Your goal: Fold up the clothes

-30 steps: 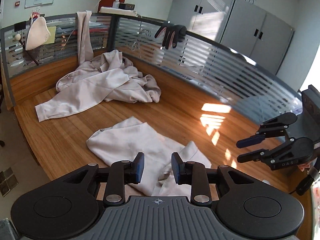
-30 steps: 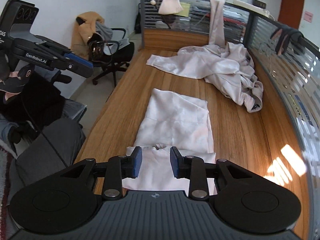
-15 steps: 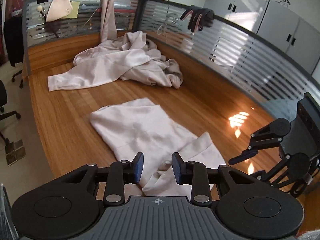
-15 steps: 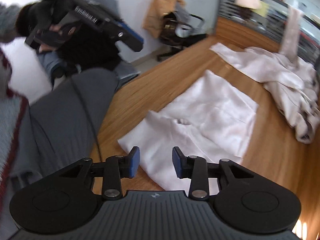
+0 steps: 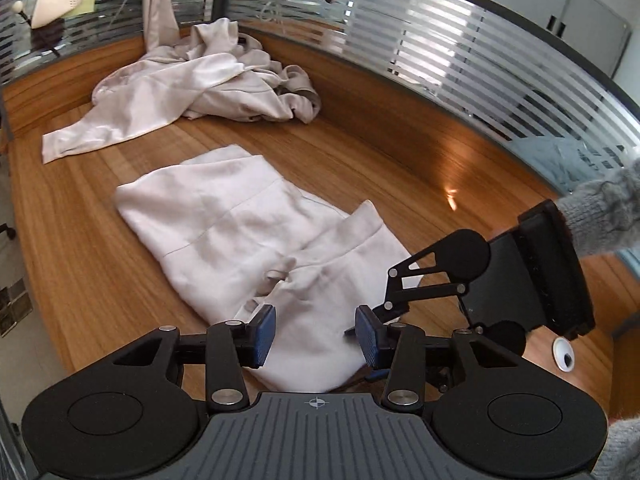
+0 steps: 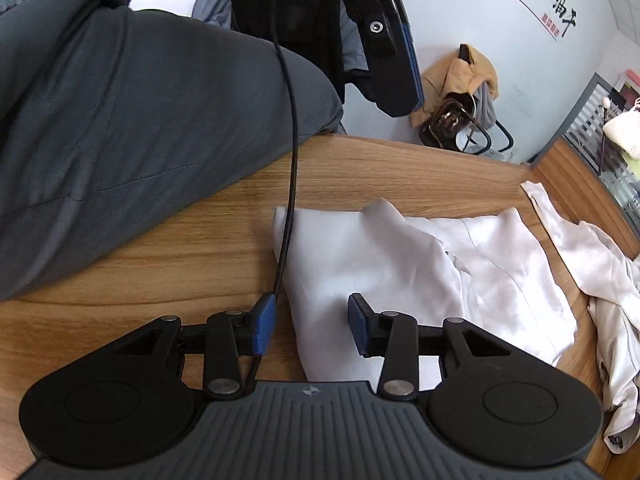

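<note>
A pale beige garment (image 5: 224, 220) lies partly folded on the wooden desk (image 5: 400, 168), its near end rumpled. My left gripper (image 5: 316, 336) hovers low over that near end. Its jaws are opening, with cloth below the gap and nothing pinched. My right gripper (image 6: 312, 324) is open over the garment's (image 6: 400, 264) near edge, the left pad above bare wood and the right pad above cloth. In the left wrist view the right gripper's fingers (image 5: 404, 296) reach in from the right, close beside my left one.
A heap of similar pale clothing (image 5: 192, 80) lies at the desk's far end. A striped glass partition (image 5: 440, 48) curves along the far side. A black cable (image 6: 290, 152) hangs across the right wrist view beside a person's grey-clad limb (image 6: 120, 120). A chair with a yellow coat (image 6: 460, 96) stands beyond the desk.
Both grippers have sunk toward the garment's near end. The left jaws have widened. The right gripper has rolled and come in close beside the left one.
</note>
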`<state>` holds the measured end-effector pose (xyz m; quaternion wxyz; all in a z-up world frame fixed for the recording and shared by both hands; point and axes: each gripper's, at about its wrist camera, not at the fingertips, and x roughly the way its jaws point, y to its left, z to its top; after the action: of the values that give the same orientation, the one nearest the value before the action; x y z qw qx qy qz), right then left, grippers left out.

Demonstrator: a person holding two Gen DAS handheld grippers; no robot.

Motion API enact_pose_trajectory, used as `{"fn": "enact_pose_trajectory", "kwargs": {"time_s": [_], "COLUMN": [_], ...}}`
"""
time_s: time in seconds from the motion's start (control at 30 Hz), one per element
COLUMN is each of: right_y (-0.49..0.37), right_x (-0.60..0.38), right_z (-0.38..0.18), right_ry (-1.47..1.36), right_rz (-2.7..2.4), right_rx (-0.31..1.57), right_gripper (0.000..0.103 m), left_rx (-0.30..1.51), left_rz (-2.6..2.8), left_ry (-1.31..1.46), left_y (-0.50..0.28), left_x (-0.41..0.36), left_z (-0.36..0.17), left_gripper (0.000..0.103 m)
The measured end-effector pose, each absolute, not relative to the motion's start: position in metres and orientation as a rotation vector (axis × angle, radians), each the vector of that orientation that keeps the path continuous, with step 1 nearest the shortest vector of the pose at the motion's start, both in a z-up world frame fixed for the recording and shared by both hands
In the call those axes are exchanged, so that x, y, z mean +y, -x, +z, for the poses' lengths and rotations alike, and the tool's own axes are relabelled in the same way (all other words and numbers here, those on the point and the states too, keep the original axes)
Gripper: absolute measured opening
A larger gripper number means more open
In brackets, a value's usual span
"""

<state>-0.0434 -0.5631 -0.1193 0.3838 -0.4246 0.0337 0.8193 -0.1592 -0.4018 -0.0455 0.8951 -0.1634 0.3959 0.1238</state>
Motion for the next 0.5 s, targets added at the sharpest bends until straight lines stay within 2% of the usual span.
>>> {"fn": "enact_pose_trajectory", "kwargs": {"time_s": [0.17, 0.37, 0.5], "right_y": [0.029, 0.032, 0.043], "right_x": [-0.567, -0.583, -0.59], "right_z": [-0.109, -0.118, -0.13], "right_ry": [1.025, 1.155, 1.248], "right_rz": [2.056, 2.056, 2.066], "right_rx": [0.153, 0.017, -0.148], "right_gripper": [0.045, 0.045, 0.048], "left_rx": [0.854, 0.892, 0.902], "left_rz": [0.296, 0.292, 0.286], "left_ry": [0.331, 0.317, 0.302], "left_y": [0.158, 0.16, 0.163], "left_x": [-0.388, -0.381, -0.382], "left_z": [-0.05, -0.051, -0.048], "left_gripper": [0.048, 0.048, 0.05]}}
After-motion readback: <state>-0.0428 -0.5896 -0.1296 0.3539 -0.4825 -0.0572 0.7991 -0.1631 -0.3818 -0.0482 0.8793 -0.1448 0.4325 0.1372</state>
